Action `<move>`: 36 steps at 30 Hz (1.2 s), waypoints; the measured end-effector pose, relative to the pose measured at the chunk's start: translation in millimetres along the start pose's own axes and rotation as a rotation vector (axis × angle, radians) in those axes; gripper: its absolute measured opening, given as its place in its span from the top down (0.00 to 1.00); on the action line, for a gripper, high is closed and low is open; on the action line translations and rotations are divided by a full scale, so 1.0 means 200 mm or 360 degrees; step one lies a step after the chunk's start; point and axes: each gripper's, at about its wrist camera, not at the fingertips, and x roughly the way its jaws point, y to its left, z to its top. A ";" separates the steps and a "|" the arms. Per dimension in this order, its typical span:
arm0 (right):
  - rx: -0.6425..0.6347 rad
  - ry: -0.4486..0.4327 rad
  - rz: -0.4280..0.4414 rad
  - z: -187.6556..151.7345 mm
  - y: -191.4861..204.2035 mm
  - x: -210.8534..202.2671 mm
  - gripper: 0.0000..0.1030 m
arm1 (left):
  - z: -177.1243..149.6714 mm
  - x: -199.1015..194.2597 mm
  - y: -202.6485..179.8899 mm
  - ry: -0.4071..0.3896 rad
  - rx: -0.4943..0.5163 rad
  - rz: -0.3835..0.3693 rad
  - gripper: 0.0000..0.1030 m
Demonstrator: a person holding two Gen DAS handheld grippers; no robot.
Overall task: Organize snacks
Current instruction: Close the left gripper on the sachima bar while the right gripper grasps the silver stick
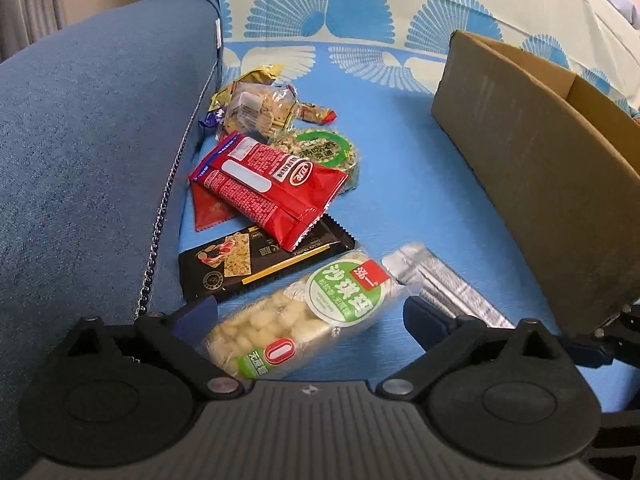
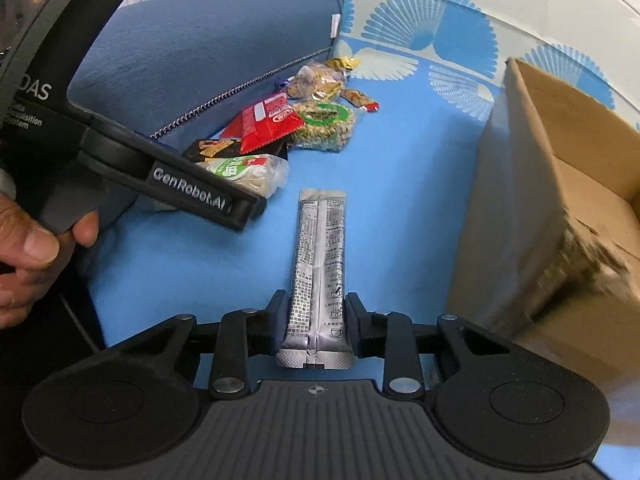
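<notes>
My right gripper [image 2: 317, 312] is shut on the near end of a long silver sachet [image 2: 320, 264], which also shows in the left wrist view [image 1: 436, 280]. My left gripper [image 1: 310, 314] is open, its fingers either side of a clear pack of pale puffed snack with a green and red label [image 1: 304, 312], not closed on it. The same pack shows in the right wrist view [image 2: 248, 172] behind the left gripper's finger. A black cracker pack [image 1: 256, 264], a red packet [image 1: 272, 188], a green round nut cake [image 1: 324, 152] and small wrapped sweets [image 1: 260, 108] lie beyond on the blue sheet.
An open cardboard box [image 1: 532, 168] stands on the right, also in the right wrist view [image 2: 560, 208]. A dark blue cushion with a zip [image 1: 92, 140] borders the snacks on the left. A patterned pillow [image 1: 360, 4] lies at the back.
</notes>
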 end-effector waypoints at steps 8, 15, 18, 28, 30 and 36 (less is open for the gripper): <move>0.0061 0.0013 0.0025 -0.02 -0.02 0.01 0.57 | 0.01 0.12 -0.01 0.0181 0.0019 -0.0022 0.01; 0.0044 0.0022 0.0016 -0.03 0.00 0.08 0.57 | -0.01 0.02 0.03 0.0086 -0.0066 -0.0126 0.46; 0.0039 0.0009 0.0027 -0.02 0.01 0.09 0.65 | -0.03 -0.01 0.09 0.0106 -0.0204 -0.0288 0.59; 0.0057 -0.0017 0.0085 -0.01 0.00 0.06 0.59 | -0.08 -0.08 0.01 0.0196 -0.0248 -0.0319 0.47; 0.0082 -0.0021 0.0082 0.00 -0.02 0.06 0.57 | -0.08 -0.07 0.00 0.0207 -0.0216 -0.0298 0.46; 0.0072 -0.0022 0.0052 -0.01 -0.02 0.10 0.57 | -0.09 -0.07 -0.02 0.0219 -0.0169 -0.0283 0.44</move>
